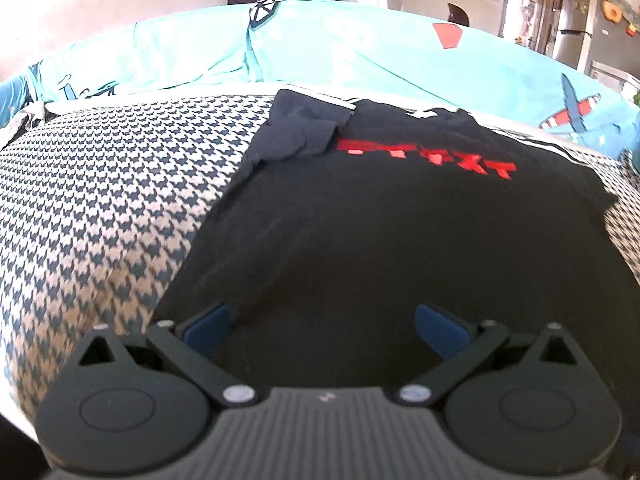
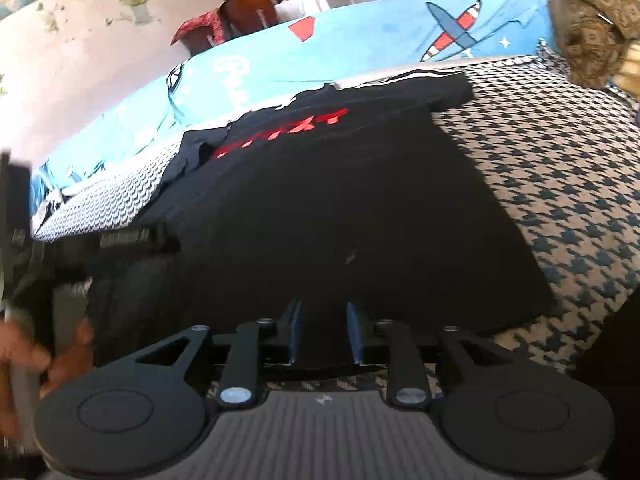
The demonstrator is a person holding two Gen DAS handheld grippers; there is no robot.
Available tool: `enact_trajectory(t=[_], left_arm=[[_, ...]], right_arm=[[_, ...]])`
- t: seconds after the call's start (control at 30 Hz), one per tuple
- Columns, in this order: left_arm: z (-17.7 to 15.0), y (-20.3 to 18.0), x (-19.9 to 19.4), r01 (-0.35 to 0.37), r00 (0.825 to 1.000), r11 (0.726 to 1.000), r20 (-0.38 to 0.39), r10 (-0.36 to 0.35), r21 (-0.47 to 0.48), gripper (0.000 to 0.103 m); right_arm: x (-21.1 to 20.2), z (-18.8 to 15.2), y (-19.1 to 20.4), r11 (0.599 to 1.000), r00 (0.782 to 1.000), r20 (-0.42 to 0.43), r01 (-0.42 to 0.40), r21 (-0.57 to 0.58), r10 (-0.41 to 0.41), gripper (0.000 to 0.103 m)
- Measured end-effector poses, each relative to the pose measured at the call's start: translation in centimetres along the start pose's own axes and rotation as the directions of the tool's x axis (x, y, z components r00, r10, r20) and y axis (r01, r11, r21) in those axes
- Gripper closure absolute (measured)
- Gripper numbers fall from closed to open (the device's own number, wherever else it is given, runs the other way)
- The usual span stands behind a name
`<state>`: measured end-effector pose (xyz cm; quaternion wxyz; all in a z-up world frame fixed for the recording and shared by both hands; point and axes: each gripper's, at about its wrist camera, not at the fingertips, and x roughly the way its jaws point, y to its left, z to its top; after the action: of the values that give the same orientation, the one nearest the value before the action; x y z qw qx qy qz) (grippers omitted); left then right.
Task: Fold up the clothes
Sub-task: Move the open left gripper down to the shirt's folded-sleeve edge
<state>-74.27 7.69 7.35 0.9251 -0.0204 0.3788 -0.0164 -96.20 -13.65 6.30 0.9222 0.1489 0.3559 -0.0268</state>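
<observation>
The black T-shirt (image 1: 360,220) lay spread flat on a houndstooth cover (image 1: 100,208), red lettering (image 1: 424,156) across its chest, collar end toward 12 o'clock. Beyond it, at 12 o'clock, ran a turquoise printed sheet (image 1: 320,48).

Left wrist view: the left gripper (image 1: 322,330) hovered over the near hem of the shirt, jaws spread wide, the blue pads (image 1: 208,330) well apart with nothing between them. This view alone showed the shirt's sleeve (image 1: 304,132) at 11 o'clock folded inward over the chest, partly covering the start of the lettering. White stripes (image 1: 532,140) edged the far shoulder at 1 o'clock.

Right wrist view: the right gripper (image 2: 322,332) sat at the near hem, jaws narrowed and nearly parallel, with black shirt fabric between the pads; whether they actually pinched the cloth could not be told. Only this view showed a hand (image 2: 28,360) at 9 o'clock, blurred, holding the other gripper's dark body (image 2: 80,264). It also showed the opposite sleeve (image 2: 440,88) at 1 o'clock lying flat and unfolded, and a brown patterned cushion (image 2: 592,28) at 2 o'clock.
</observation>
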Motion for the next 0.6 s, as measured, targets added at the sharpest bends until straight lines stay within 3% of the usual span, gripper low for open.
enact_trajectory(t=[0.23,0.37,0.6], left_arm=[[1.3,1.0,3.2,-0.059,0.998,0.998,-0.009,0.058,-0.022,0.0],[1.9,1.7,4.2,-0.106,0.994,0.994,-0.004,0.106,-0.031,0.0],[3.0,3.7,5.4,-0.184,0.983,0.977,-0.019,0.183,-0.111,0.0]], right_arm=[[0.7,-0.2,0.4,1.0,1.0,-0.003,0.001,-0.028,-0.001,0.074],[0.9,-0.4,0.9,0.998,1.0,-0.001,0.002,-0.058,-0.002,0.066],[1.2,-0.5,1.4,0.996,1.0,0.003,0.009,-0.084,-0.009,0.06]])
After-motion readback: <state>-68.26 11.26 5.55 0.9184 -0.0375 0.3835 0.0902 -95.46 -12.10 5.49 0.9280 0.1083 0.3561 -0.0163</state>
